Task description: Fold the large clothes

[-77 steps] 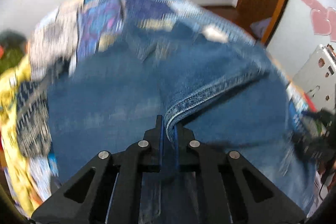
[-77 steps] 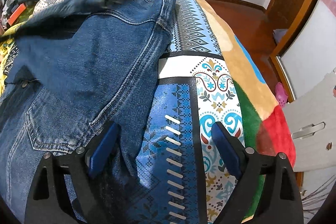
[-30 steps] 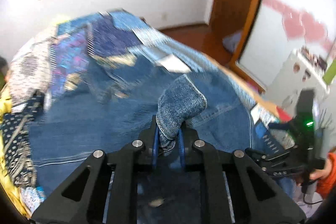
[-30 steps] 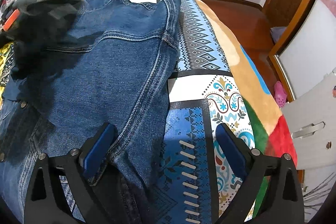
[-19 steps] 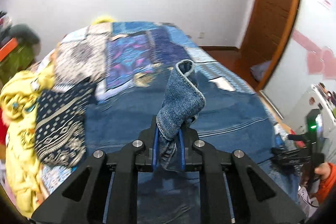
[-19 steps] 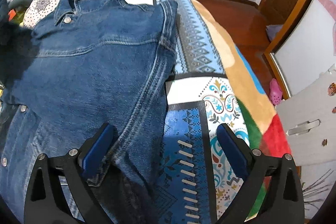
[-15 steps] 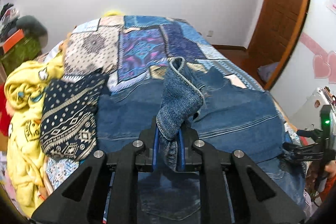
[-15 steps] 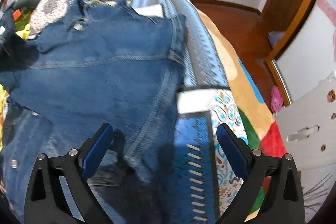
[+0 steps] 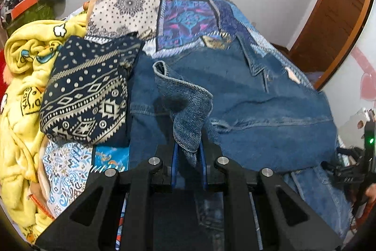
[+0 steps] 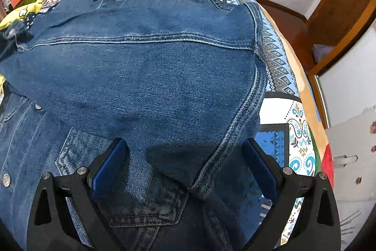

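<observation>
A blue denim jacket [image 10: 145, 67] lies spread on the patchwork bedspread [image 10: 279, 77], collar at the far end. It also shows in the left wrist view [image 9: 258, 109]. My left gripper [image 9: 188, 154] is shut on the jacket's sleeve cuff [image 9: 185, 107], which stands up folded over between the fingers, near the jacket's left side. My right gripper [image 10: 183, 157] is open wide, its blue pads [image 10: 108, 164] either side of the jacket's near right corner, holding nothing. The right gripper also appears in the left wrist view [image 9: 347, 171] at the far right edge.
A folded navy patterned garment [image 9: 89, 91] lies left of the jacket. A yellow blanket [image 9: 21, 91] is heaped at the bed's left edge. The bed's right edge drops to a wooden floor [image 10: 289, 15] and door [image 9: 333, 15]. A white cabinet [image 10: 352, 157] stands on the right.
My left gripper has carried the cuff back and to the left, across the jacket toward the navy garment. My right gripper has moved forward over the jacket's corner and stayed open.
</observation>
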`<state>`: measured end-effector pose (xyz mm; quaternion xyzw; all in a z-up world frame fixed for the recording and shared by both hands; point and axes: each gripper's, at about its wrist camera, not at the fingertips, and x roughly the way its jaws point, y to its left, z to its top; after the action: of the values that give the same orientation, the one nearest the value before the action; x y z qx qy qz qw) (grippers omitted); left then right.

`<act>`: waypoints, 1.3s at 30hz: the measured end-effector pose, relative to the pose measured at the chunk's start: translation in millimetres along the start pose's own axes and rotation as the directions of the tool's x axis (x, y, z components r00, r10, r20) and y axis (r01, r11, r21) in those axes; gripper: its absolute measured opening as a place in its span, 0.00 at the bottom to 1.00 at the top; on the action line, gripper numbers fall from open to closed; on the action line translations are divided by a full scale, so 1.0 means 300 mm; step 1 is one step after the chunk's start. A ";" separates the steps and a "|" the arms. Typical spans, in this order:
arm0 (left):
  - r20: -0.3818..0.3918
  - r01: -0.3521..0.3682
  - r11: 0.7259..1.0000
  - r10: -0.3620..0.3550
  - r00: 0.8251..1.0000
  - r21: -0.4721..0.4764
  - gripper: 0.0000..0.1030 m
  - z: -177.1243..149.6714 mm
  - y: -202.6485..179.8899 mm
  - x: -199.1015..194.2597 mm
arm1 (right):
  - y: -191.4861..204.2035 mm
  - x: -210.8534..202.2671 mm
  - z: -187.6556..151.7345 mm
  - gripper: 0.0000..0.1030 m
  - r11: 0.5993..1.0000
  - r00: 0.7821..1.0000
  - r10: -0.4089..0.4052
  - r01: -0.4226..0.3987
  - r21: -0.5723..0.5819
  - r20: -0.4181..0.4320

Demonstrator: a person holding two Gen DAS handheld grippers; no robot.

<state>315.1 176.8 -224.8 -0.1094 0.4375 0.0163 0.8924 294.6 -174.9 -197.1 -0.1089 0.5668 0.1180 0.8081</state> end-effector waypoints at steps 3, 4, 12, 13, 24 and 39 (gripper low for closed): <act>-0.021 0.001 1.000 -0.001 1.000 -0.009 0.16 -0.022 0.007 0.012 | 0.007 -0.014 0.001 0.95 1.000 1.000 -0.024 0.024 -0.009 0.004; -0.027 -0.003 1.000 0.003 1.000 -0.018 0.19 -0.029 0.013 0.015 | 0.012 -0.023 0.002 0.95 0.999 0.999 -0.033 0.033 -0.017 0.009; -0.034 -0.173 0.985 0.173 0.984 -0.018 0.49 -0.045 0.074 -0.017 | 0.082 -0.121 -0.024 0.95 0.995 0.996 -0.030 0.038 -0.087 0.086; -0.031 -0.189 0.982 0.189 0.982 -0.010 0.49 -0.045 0.080 -0.029 | 0.088 -0.141 -0.027 0.95 0.995 0.993 -0.029 0.039 -0.091 0.110; 0.083 -0.245 0.969 0.241 0.967 0.042 0.74 -0.049 0.137 -0.339 | 0.089 -0.321 -0.073 0.95 0.991 0.960 -0.015 0.052 -0.124 0.280; -0.046 -0.172 0.985 0.172 0.984 0.011 0.91 -0.320 0.150 -0.424 | -0.058 -0.342 -0.336 0.95 0.999 0.990 -0.015 0.008 0.051 0.138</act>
<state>156.3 209.0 -190.0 -0.0683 0.4660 0.0891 0.8777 176.6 -229.5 -133.4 -0.0834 0.5115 0.1062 0.8486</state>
